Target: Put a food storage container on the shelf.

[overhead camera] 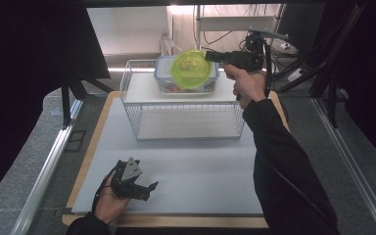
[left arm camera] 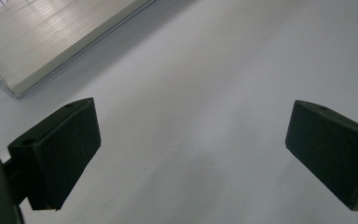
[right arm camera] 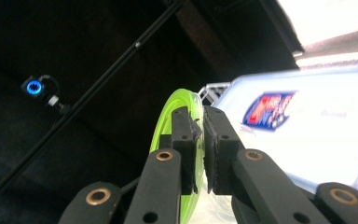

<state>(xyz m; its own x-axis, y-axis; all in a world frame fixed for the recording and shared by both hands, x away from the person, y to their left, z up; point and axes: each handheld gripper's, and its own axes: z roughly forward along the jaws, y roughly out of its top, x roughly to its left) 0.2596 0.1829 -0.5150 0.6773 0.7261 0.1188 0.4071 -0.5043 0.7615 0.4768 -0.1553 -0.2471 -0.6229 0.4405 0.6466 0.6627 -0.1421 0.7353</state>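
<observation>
High view puts your right gripper [overhead camera: 214,56] in the upper middle of the frame, pinching the rim of a green lid [overhead camera: 192,69] that stands tilted on edge. That lid hangs just above a clear box [overhead camera: 164,73] with a blue rim, which sits on the top shelf of a white wire rack [overhead camera: 132,105] at the far side of the surface [overhead camera: 196,171]. Right gripper view shows the same grip from close up: both black pads pressed onto the lid's edge [right arm camera: 168,121], with the clear box and its printed label to the right of the frame. Your left gripper [overhead camera: 147,188] rests low at the lower left of the high view, near the front edge of the surface. Left gripper view shows its jaws spread wide over bare surface, nothing between them.
</observation>
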